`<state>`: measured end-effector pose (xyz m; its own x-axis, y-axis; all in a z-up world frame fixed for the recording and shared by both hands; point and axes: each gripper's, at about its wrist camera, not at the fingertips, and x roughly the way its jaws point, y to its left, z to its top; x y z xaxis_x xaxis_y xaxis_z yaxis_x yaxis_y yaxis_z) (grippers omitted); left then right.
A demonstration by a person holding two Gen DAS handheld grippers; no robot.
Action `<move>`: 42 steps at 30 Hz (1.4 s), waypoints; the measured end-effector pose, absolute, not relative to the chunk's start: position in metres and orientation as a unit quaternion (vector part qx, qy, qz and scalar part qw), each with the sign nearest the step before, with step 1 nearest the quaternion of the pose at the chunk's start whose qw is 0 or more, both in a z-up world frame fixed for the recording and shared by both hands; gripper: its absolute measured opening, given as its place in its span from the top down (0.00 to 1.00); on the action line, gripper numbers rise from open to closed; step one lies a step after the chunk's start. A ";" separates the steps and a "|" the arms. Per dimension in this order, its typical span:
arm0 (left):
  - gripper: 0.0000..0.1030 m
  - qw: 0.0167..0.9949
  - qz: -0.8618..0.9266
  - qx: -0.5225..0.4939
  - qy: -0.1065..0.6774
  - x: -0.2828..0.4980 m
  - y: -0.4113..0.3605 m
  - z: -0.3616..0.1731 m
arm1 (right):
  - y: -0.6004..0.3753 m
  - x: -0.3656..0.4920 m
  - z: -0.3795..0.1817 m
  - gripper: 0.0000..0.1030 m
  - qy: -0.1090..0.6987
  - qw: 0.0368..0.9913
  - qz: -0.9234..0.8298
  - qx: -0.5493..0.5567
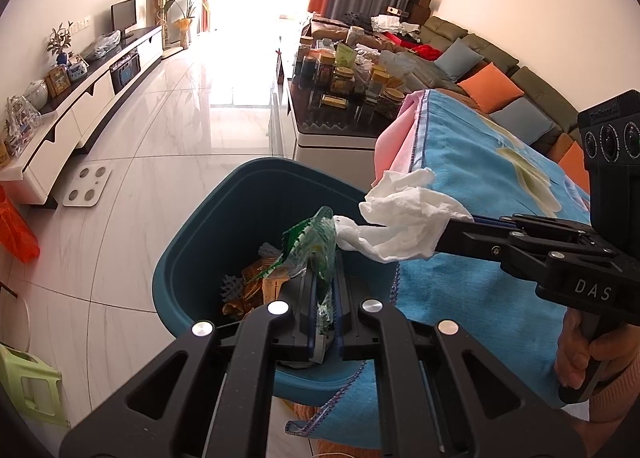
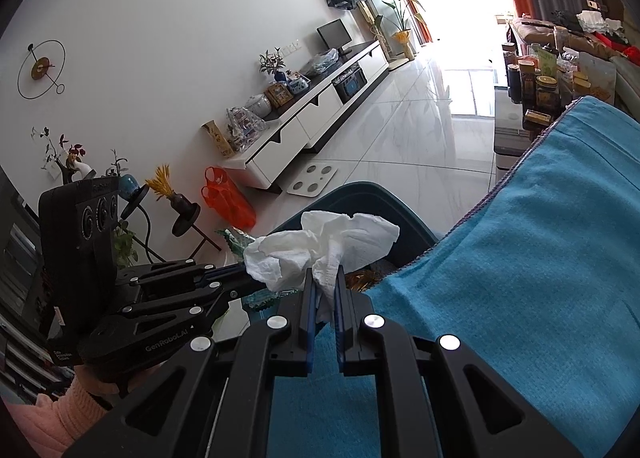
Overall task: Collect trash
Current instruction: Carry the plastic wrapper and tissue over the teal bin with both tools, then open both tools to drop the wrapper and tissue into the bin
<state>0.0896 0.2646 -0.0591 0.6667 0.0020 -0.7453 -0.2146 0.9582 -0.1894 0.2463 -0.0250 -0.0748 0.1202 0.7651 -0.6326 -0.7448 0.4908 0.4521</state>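
The left gripper [image 1: 323,258] is clamped on a green wrapper [image 1: 314,242], holding it over the open mouth of the bin [image 1: 256,186]; the wrapper's crumpled top sticks up past the fingertips, its lower end pinched between the blue pads. The right gripper [image 2: 323,274] is closed on a white tissue [image 2: 320,242]; the tissue bunches out beyond the tips, and in the left view it hangs at the bin's near rim, just beside the wrapper. The bin is teal and stands on the tiled floor [image 1: 160,146], touching a blue cloth [image 1: 480,178] that drapes over furniture at its side; brown and orange packets [image 1: 256,282] already lie inside it. A hand [image 1: 580,354] grips the right gripper's handle; a pink sleeve [image 2: 64,414] shows behind the left one.
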 end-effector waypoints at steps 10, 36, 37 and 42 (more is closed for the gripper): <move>0.93 0.899 0.067 -0.137 0.410 0.095 0.269 -0.064 | -0.015 0.247 -0.079 0.93 0.438 0.748 0.499 0.001; 0.92 0.887 0.082 -0.144 0.430 0.114 0.275 -0.086 | 0.018 0.248 -0.087 0.90 0.458 0.746 0.482 -0.037; 0.92 0.887 0.083 -0.144 0.431 0.115 0.275 -0.087 | 0.020 0.248 -0.087 0.89 0.459 0.747 0.480 -0.038; 0.91 0.886 0.083 -0.143 0.433 0.120 0.276 -0.090 | 0.027 0.249 -0.089 0.86 0.467 0.748 0.469 -0.048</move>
<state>0.1200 0.2758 -0.0897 0.6107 0.0225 -0.7915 -0.2708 0.9452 -0.1821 0.2485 0.0271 -0.0890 0.1241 0.6573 -0.7434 -0.7464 0.5554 0.3665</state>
